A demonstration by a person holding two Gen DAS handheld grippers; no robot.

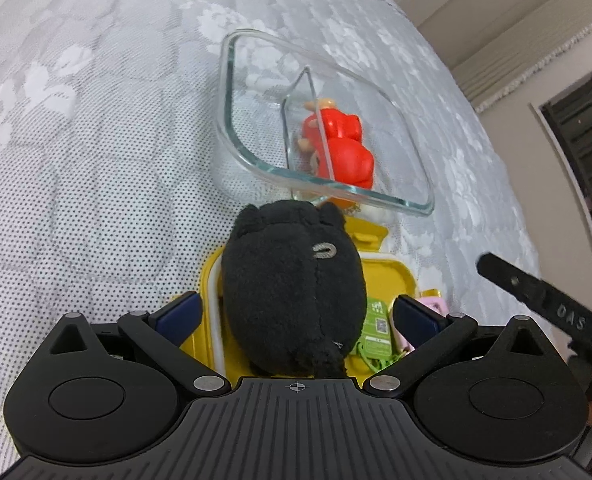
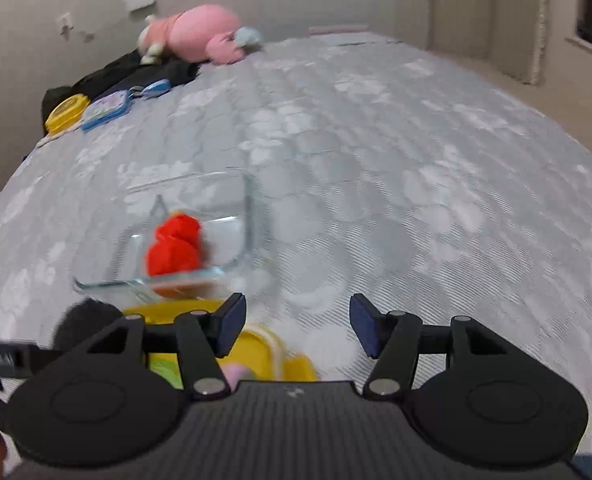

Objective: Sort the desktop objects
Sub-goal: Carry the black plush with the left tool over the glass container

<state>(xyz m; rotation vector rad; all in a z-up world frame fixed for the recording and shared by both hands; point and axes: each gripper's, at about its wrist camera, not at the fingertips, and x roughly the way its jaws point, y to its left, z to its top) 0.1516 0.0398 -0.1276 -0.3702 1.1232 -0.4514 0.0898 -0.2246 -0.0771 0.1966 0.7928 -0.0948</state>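
Black plush toy (image 1: 292,296) sits in the yellow box (image 1: 384,272), between the spread fingers of the left gripper (image 1: 296,316), no contact evident; glass container (image 1: 232,136) with red figure (image 1: 348,148) lies just beyond. Right gripper (image 2: 296,328) spread, empty over grey patterned bedding (image 2: 416,160). Only the right wrist view shows the pink plush (image 2: 200,32) by the far wall.

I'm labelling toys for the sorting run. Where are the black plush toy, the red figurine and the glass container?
black plush toy (image 1: 292,296), left wrist view, back of body
red figurine (image 1: 348,148), left wrist view, red body
glass container (image 1: 226,120), left wrist view, left rim
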